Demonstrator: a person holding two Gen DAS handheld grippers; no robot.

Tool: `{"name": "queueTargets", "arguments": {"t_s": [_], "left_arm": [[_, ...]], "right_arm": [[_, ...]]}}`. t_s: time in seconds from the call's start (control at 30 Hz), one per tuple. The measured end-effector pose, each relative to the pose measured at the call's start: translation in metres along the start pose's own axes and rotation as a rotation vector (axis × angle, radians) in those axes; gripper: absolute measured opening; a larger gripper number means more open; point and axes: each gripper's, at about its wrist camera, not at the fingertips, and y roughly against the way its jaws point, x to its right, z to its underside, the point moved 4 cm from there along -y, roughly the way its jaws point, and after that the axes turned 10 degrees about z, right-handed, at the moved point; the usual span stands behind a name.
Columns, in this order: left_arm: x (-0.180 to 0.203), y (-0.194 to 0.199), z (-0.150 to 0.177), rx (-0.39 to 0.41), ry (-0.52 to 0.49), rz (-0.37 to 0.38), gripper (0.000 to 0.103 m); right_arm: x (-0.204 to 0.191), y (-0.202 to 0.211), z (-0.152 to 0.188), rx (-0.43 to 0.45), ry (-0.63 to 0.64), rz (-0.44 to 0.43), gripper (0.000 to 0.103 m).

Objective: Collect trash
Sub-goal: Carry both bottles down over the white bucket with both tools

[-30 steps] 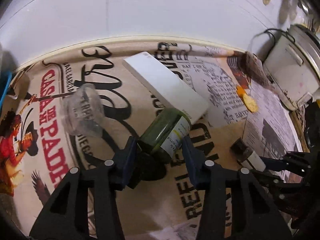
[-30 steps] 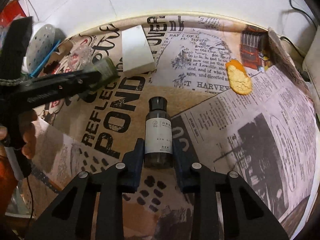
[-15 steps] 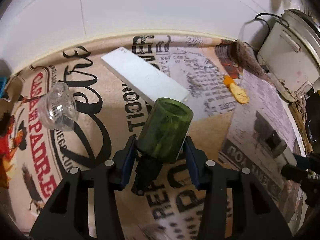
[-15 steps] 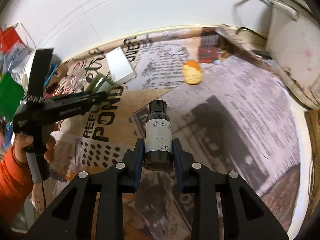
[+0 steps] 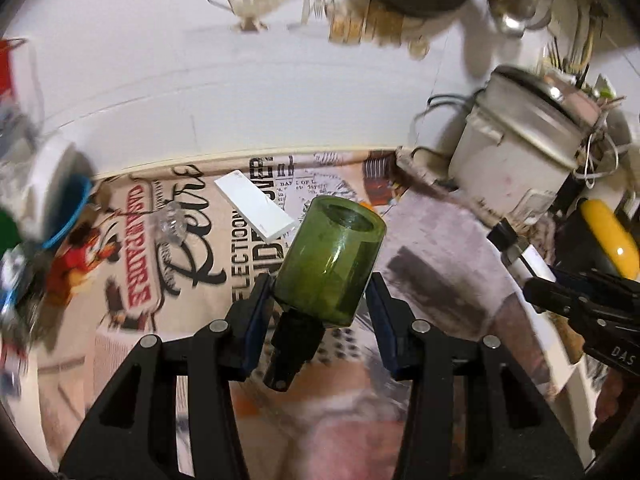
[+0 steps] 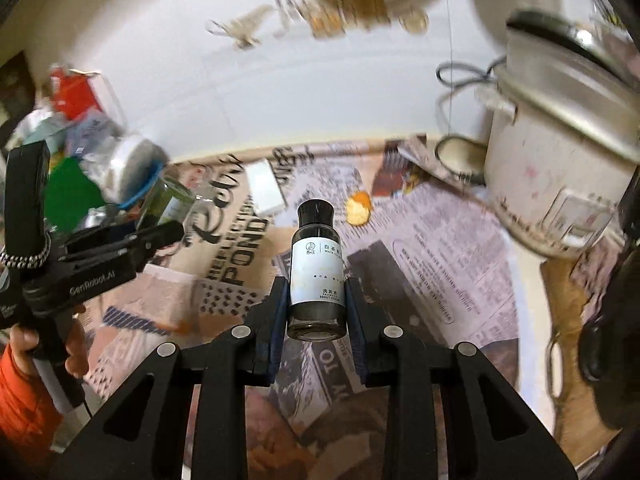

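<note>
My left gripper [image 5: 320, 292] is shut on a green glass bottle [image 5: 330, 258], held upside down with its black cap toward the camera, lifted above the newspaper-covered table [image 5: 192, 264]. My right gripper [image 6: 316, 300] is shut on a small dark bottle with a white label [image 6: 316, 272], cap pointing away, also held above the table. The left gripper with the green bottle [image 6: 160, 208] shows at the left of the right wrist view. The right gripper's bottle [image 5: 516, 252] shows at the right of the left wrist view.
On the table lie a white flat box [image 5: 256, 210], a clear crumpled plastic cup [image 5: 172, 224] and an orange peel [image 6: 357, 208]. A white rice cooker [image 5: 516, 160] stands at the back right. A pile of bags and containers [image 6: 88, 160] sits at the left. White wall behind.
Both grippers have risen and tilted up with their bottles; the table has dropped lower in view and the wall, hanging utensils and rice cooker have come into sight.
</note>
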Motion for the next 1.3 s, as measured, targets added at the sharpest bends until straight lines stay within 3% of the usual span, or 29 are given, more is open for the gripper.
{"name": "queueTargets", "arguments": {"t_s": [0.2, 0.33, 0.7, 1.07, 1.3], "left_arm": [[0.044, 0.078, 0.027, 0.106, -0.005, -0.1, 0.046], [0.061, 0.115, 0.046, 0.129, 0.005, -0.122, 0.046], [0.072, 0.198, 0.12, 0.172, -0.006, -0.076, 0.046], [0.055, 0.267, 0.229, 0.094, -0.001, -0.046, 0.046], [0.047, 0.261, 0.286, -0.019, 0.057, -0.02, 0.046]], "right_arm": [[-0.01, 0.06, 0.013, 0.07, 0.075, -0.07, 0.026], [-0.017, 0.096, 0.023, 0.109, 0.083, -0.106, 0.026], [-0.051, 0.171, 0.08, 0.19, 0.016, -0.095, 0.026], [-0.118, 0.192, 0.177, 0.082, -0.042, -0.067, 0.026], [-0.138, 0.187, 0.225, -0.03, -0.024, -0.064, 0.026]]}}
